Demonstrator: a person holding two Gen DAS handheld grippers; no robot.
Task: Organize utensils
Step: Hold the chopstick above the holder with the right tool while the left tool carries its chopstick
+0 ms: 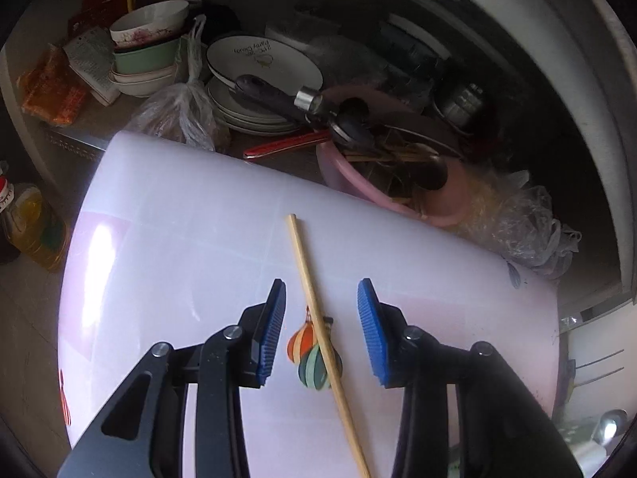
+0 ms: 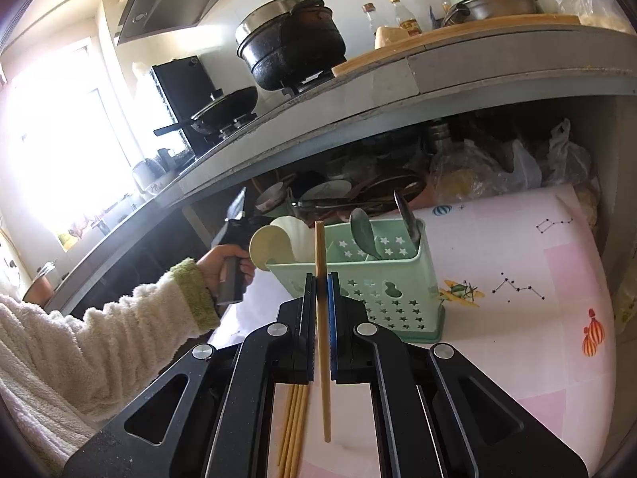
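Note:
In the left wrist view my left gripper (image 1: 321,283) is open over a pale printed mat (image 1: 179,239). One wooden chopstick (image 1: 302,255) lies flat on the mat between the blue pads (image 1: 272,330), touching neither. In the right wrist view my right gripper (image 2: 322,277) is shut on another chopstick (image 2: 319,247), held upright in front of a green star-punched utensil caddy (image 2: 398,290). The caddy holds spoons (image 2: 362,235) and pale scoops (image 2: 274,247). Several more chopsticks (image 2: 292,426) lie on the mat under that gripper.
Behind the mat, a low shelf holds stacked plates (image 1: 258,63), bowls (image 1: 147,47), a pink basin of utensils (image 1: 382,183) and plastic bags (image 1: 525,231). An oil bottle (image 1: 32,227) stands left. A sleeved hand (image 2: 223,263) grips a tool handle. Pots (image 2: 290,40) sit on the counter above.

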